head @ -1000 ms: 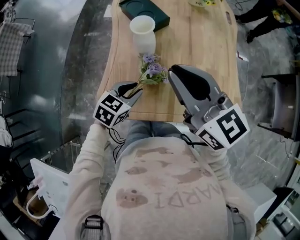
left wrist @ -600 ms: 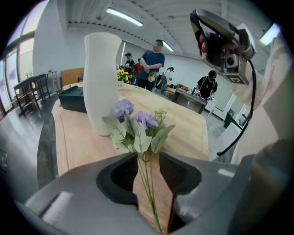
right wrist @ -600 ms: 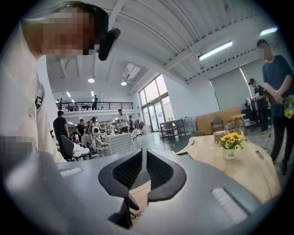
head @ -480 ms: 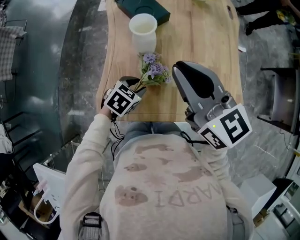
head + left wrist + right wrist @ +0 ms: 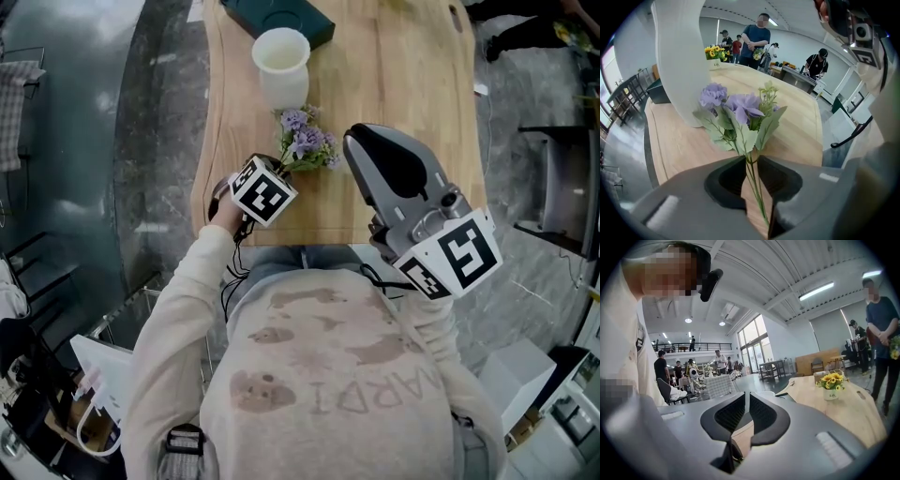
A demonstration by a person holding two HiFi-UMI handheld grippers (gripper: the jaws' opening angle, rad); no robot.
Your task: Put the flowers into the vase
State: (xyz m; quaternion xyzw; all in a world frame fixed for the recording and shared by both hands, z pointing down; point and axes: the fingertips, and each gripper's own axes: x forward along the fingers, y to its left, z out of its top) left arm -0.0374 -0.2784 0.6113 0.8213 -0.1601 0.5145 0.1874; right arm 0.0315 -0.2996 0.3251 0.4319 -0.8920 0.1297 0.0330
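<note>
My left gripper (image 5: 278,172) is pinching the flowers (image 5: 306,142) low down: in the left gripper view its jaws are closed in on the thin green stems (image 5: 755,187), which run up between the two dark pads, with the purple blooms and pale leaves fanned out just past the tips. From the head view the bunch points away from me toward the vase (image 5: 281,64), its topmost bloom just short of the vase's foot; I cannot tell whether the two touch. The white vase stands upright on the wooden table (image 5: 412,84), and in the left gripper view it looms behind the flowers, to the left. Beyond it a dark green tray (image 5: 281,17) sits at the far edge of the head view. My right gripper (image 5: 354,142) hangs over the near part of the table, just to the right of the flowers; in its own view its jaws are pressed almost together with only a thin slit between them and nothing in it. A pot of sunflowers (image 5: 830,384) stands farther along the table, and people (image 5: 758,40) stand beyond the far end.
</note>
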